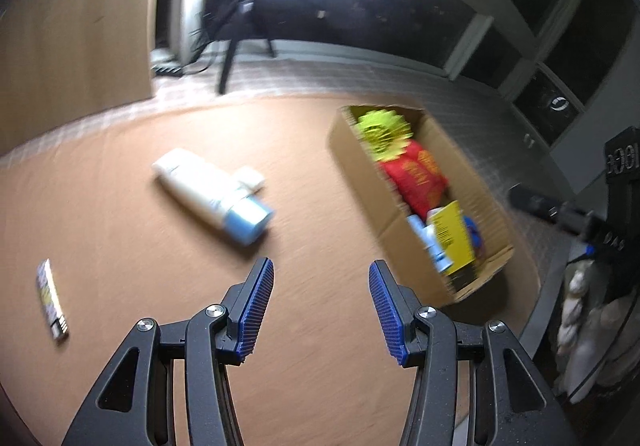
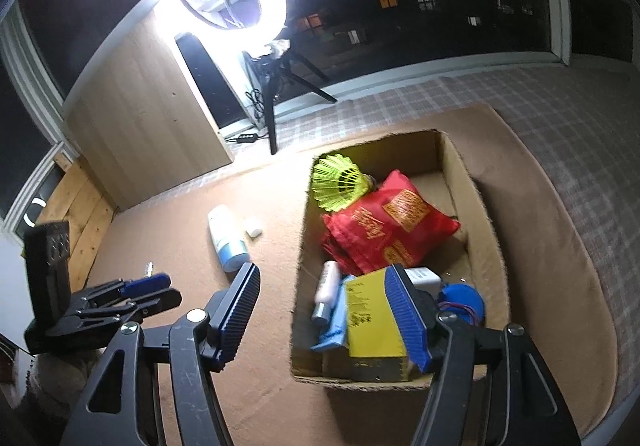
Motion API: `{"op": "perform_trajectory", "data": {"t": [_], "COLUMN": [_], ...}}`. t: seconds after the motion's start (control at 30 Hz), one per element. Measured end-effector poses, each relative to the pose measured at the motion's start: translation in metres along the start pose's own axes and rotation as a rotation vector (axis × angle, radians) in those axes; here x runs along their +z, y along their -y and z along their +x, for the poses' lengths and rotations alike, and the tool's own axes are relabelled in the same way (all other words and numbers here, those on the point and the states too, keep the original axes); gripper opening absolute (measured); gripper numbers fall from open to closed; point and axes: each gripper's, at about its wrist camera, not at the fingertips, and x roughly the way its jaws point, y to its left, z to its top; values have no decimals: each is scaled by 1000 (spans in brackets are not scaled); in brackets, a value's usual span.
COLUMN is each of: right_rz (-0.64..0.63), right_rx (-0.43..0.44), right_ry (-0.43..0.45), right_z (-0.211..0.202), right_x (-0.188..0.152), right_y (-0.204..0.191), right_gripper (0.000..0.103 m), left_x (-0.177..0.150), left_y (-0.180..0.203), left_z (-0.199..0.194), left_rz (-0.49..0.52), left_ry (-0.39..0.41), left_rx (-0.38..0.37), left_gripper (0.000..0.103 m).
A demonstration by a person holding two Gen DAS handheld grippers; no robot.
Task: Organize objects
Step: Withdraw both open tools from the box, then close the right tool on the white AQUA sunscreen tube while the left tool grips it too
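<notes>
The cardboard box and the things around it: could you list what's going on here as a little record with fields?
Box: open cardboard box on the brown mat
In the box: yellow-green shuttlecock, red bag, yellow packet, small white bottle, blue round item
Outside the box: white bottle with a blue cap lying on its side, small white item touching it, flat strip apart
Left gripper: open, empty
Right gripper: open, empty, over the box's near end

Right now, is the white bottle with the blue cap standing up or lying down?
Lying down. The bottle rests on its side on the brown mat, outside the box.
</notes>
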Motion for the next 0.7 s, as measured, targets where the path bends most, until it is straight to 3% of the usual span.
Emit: {"op": "perform_trajectory", "data": {"t": [0.33,0.7], "right_rz": [-38,-54], "right_rx": [90,238], "right_ry": [-66,-219], "right_z": [43,122], "right_x": [14,39], "right_y": [-38,-87], "right_gripper": [62,62], "left_x": [-31,-46], "left_y": [-86,-119], "left_z": [-19,-30], "left_rz": [-160,-235], "left_ry": [-8,-1], "left_rx": [79,105], "left_gripper": [53,54]}}
